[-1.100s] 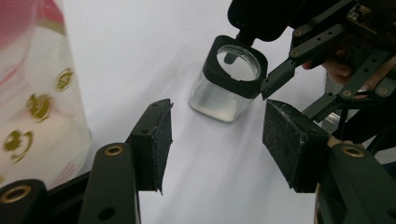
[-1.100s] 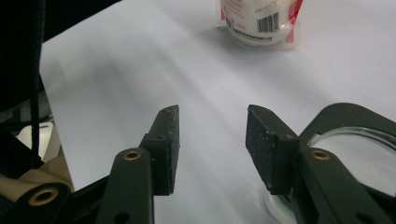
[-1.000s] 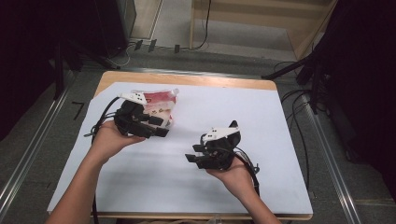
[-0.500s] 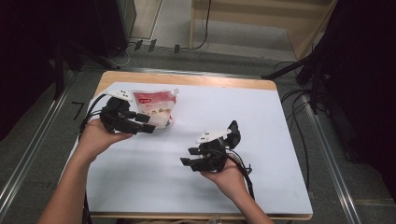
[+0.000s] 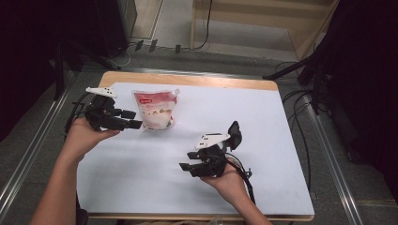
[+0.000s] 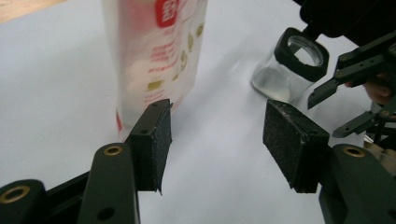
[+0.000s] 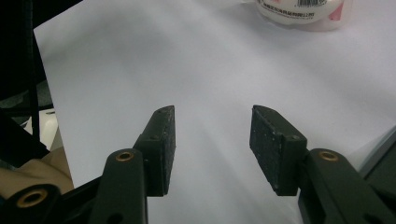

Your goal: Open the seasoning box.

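Leftward and clear of the pouch (image 5: 155, 109) is where the left gripper (image 5: 133, 120) is now sitting, having slid off it; its jaws are gaping with nothing between them. Right gripper (image 5: 186, 168) is hovering mid-table, its jaws having just been opening on bare white sheet (image 5: 263, 140). Pouch is lying near the far left edge, glossy, soft, red-and-white, spouted. Likely it is being released; a regrasp would be calling for squaring the rough black pads (image 6: 154, 135) around its limp body. A clear, black-lidded jar (image 6: 289, 65) is lying beyond.
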